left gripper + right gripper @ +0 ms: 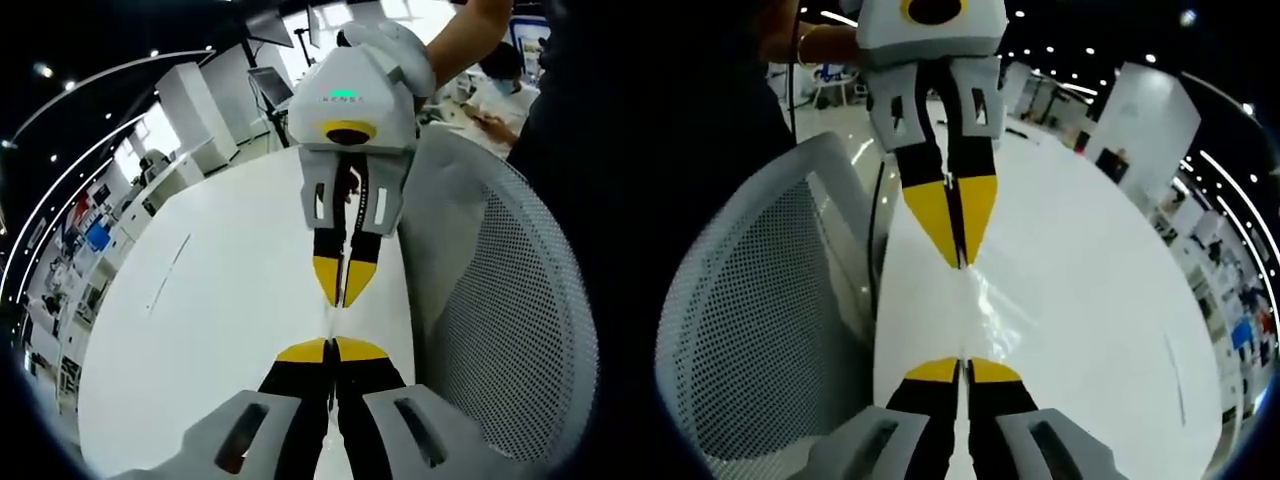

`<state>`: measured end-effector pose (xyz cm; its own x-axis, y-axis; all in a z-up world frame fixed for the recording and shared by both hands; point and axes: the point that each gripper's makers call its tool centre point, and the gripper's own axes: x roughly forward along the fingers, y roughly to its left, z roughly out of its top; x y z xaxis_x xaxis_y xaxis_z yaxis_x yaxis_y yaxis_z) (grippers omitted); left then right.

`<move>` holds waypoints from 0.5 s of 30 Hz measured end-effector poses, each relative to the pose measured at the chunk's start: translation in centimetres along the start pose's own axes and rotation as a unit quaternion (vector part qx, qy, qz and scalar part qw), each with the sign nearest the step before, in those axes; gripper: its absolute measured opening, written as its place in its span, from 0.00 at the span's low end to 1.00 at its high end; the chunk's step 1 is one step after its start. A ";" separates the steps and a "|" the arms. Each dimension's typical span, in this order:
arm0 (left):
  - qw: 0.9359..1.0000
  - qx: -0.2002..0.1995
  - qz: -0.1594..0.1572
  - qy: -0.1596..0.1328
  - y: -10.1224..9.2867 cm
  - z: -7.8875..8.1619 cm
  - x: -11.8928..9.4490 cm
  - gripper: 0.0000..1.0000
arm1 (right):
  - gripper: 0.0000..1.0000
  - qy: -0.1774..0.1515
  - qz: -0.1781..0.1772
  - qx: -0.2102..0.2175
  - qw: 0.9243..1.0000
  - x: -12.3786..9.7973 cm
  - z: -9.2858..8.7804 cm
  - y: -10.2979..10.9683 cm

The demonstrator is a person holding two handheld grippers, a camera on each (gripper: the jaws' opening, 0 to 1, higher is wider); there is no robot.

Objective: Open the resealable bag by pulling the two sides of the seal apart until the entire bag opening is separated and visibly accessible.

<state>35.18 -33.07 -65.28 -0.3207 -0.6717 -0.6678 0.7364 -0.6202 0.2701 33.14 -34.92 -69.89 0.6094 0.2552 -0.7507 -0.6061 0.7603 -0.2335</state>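
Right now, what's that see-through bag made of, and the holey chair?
The bag looks like thin clear plastic: glossy, wrinkled, the white table showing through. The chair back looks like pale mesh, probably plastic or fabric: rows of tiny holes.

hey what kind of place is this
Probably a large open lab or office hall: a white table, a mesh chair beside it, ceiling spotlights, and white pillars behind.
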 end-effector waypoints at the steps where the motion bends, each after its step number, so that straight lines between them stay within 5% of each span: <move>1: 1.000 -0.001 0.000 0.000 0.1 -0.1 0.0 0.00 | 0.00 0.000 0.000 -0.002 1.000 0.0 0.1 0.0; 15: 0.999 -0.013 0.009 0.031 0.6 -2.1 -0.2 0.00 | 0.00 0.002 -0.019 -0.040 0.999 -1.0 1.4 -0.2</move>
<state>36.91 -32.44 -66.48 -0.2701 -0.6559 -0.7049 0.7572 -0.5969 0.2653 33.35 -34.46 -68.26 0.6307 0.2246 -0.7428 -0.6215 0.7194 -0.3101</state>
